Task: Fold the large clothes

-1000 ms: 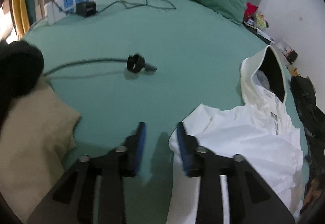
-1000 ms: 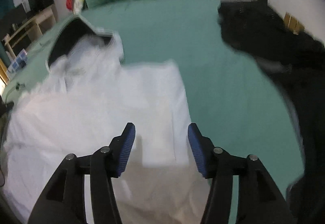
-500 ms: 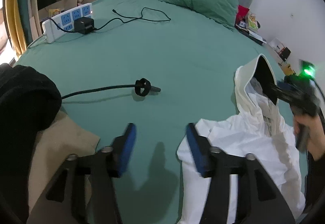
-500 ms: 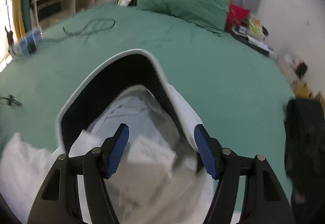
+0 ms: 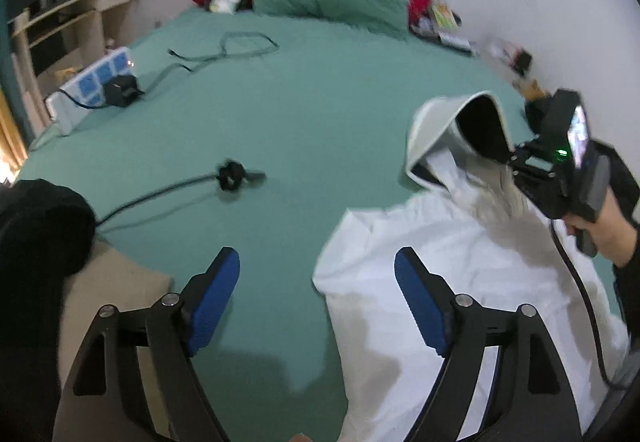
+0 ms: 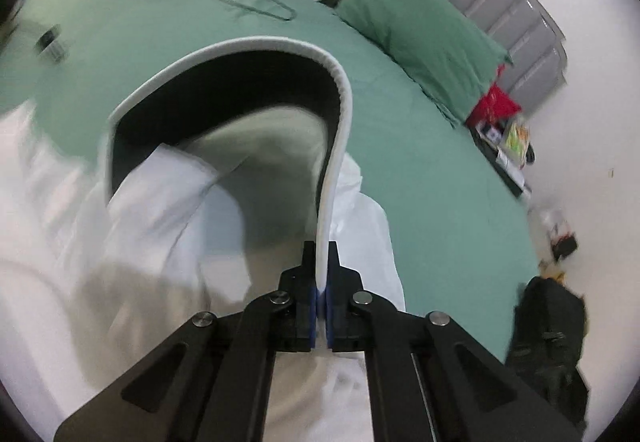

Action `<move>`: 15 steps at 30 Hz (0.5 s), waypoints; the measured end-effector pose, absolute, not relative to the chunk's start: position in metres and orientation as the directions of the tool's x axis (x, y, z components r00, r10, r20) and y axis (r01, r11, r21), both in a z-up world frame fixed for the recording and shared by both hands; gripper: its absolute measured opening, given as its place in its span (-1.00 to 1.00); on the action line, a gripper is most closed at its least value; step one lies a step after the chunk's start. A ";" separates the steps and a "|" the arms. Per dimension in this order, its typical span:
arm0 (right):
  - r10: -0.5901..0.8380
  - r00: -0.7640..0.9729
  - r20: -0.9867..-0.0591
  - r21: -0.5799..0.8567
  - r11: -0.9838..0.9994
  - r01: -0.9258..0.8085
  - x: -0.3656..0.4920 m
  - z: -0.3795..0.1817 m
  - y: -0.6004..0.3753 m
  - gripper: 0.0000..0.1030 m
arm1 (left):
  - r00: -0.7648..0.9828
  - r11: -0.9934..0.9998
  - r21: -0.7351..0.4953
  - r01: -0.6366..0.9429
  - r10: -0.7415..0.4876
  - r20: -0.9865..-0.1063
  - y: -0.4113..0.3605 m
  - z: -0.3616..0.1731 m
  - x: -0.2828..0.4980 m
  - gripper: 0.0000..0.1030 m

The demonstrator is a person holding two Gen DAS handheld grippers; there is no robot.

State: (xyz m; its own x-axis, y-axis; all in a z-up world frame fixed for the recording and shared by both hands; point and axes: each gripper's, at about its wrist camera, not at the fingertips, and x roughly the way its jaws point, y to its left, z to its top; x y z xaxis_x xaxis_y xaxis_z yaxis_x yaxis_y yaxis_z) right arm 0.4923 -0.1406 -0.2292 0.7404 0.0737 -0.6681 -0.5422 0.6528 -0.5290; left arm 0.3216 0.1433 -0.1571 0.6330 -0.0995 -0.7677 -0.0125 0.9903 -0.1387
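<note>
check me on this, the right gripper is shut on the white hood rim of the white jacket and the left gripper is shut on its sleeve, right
Not quite. The right gripper is indeed shut on the white hood rim of the white jacket, as the right wrist view shows. But the left gripper is open and holds nothing: in the left wrist view its blue pads stand wide apart above the green bedsheet, at the jacket's edge.

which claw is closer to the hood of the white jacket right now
Right. The right claw is shut on the hood's rim, touching it. The left claw is open and apart from the hood, low by the near edge of the white jacket.
</note>
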 end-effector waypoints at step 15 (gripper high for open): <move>0.291 0.424 -0.858 -0.182 0.599 -0.780 0.458 -0.224 -0.178 -0.06 | 0.584 0.969 -0.243 -0.046 -0.171 -0.793 0.146 -0.177 0.341 0.60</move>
State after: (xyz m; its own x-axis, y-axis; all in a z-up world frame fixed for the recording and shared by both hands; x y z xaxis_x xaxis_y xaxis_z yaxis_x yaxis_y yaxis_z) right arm 0.4582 -0.1781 -0.2239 0.4235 0.2911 -0.8578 -0.7802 0.5985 -0.1821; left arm 0.3411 0.1461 -0.1774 0.5843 -0.1714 -0.7932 -0.0456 0.9690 -0.2429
